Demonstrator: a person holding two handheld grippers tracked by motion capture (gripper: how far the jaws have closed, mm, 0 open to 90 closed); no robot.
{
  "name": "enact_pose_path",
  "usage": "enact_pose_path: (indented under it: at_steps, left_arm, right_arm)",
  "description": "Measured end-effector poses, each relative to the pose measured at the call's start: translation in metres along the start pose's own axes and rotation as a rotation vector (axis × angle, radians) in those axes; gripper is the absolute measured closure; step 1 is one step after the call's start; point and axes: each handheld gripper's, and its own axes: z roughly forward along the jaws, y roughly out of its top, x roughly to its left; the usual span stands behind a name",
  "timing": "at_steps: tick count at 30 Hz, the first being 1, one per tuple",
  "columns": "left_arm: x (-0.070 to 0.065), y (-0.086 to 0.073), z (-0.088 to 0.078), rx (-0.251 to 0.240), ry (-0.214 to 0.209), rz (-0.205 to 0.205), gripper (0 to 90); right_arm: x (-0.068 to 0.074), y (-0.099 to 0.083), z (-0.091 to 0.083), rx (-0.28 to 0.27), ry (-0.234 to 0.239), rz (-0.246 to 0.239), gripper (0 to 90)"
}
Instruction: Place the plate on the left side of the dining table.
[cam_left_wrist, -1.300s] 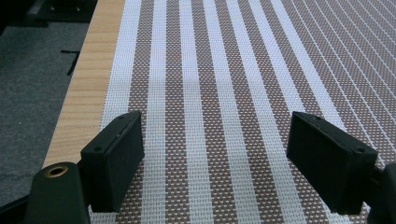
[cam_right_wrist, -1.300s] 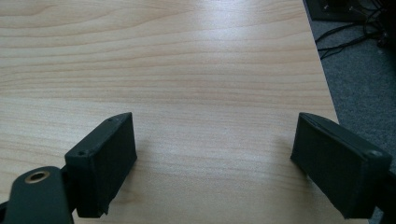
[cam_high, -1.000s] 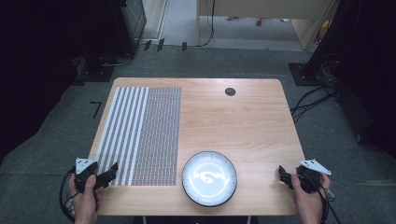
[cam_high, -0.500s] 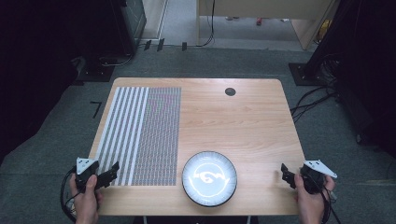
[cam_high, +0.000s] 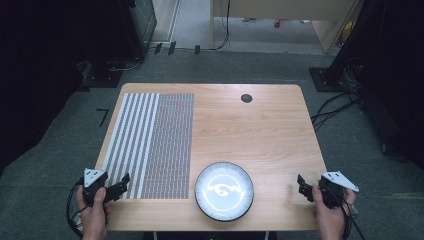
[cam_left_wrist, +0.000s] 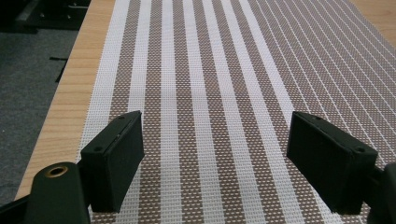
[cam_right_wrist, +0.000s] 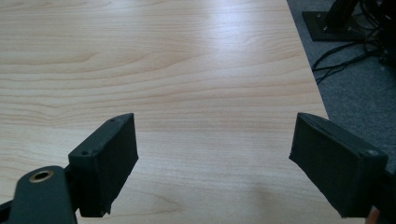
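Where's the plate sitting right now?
In the high view the plate sits at the table's near edge, centre, just right of the striped placemat, between the left tongs and right tongs.

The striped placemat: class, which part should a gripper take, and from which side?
Take the placemat by its near left corner, coming from the table's front edge. It lies flat, and the open left gripper already hovers there, jaws apart.
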Motion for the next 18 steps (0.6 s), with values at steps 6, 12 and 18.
enact_pose_path:
  at_steps: [6, 12, 18]
  left_arm:
    - [-0.004, 0.0, 0.001, 0.004, -0.009, 0.005, 18.9]
    - [-0.008, 0.0, 0.001, 0.004, -0.019, 0.01, 18.9]
    - [-0.013, 0.001, 0.0, 0.005, -0.031, 0.018, 18.9]
  right_arm:
    - [0.004, 0.001, -0.002, -0.007, 0.012, 0.001, 14.5]
    - [0.009, 0.002, -0.004, -0.015, 0.03, 0.005, 14.5]
    - [0.012, 0.003, -0.004, -0.019, 0.038, 0.002, 14.6]
